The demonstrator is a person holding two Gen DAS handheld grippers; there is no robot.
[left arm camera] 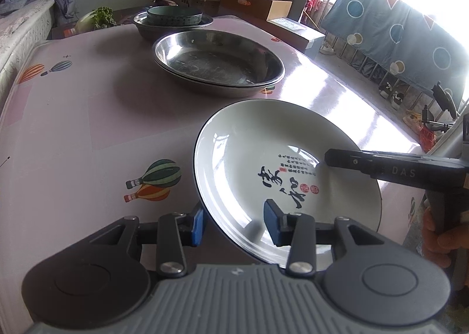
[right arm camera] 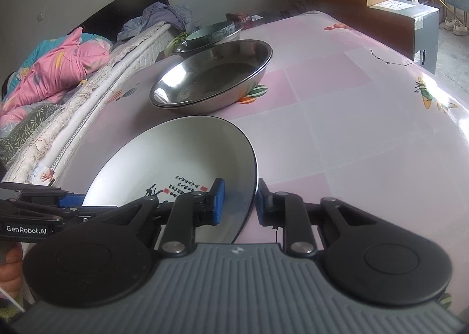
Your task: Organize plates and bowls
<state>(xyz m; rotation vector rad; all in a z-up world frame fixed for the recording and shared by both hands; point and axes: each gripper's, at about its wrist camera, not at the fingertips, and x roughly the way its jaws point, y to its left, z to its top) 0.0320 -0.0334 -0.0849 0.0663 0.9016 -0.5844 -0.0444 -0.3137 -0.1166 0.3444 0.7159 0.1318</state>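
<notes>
A white plate [left arm camera: 263, 155] with black calligraphy sits tilted above the pink tablecloth; it also shows in the right wrist view [right arm camera: 176, 155]. My left gripper [left arm camera: 234, 224] straddles its near-left rim, blue pads wide apart, one on each side of the rim. My right gripper [right arm camera: 239, 202] straddles the opposite rim with a narrower gap; whether its pads press the rim I cannot tell. The right gripper's finger [left arm camera: 381, 164] reaches over the plate in the left wrist view. Two stacked steel plates [left arm camera: 218, 63] lie beyond. A teal bowl [left arm camera: 174, 16] sits in a steel dish [left arm camera: 140, 22] at the back.
The pink table [left arm camera: 88, 129] with balloon prints has a bed with bedding [right arm camera: 52, 70] along one side. Cardboard boxes [left arm camera: 255, 3] and a cabbage [left arm camera: 96, 19] stand past the far edge. A clothes rack with a blue sheet [left arm camera: 395, 41] is on the right.
</notes>
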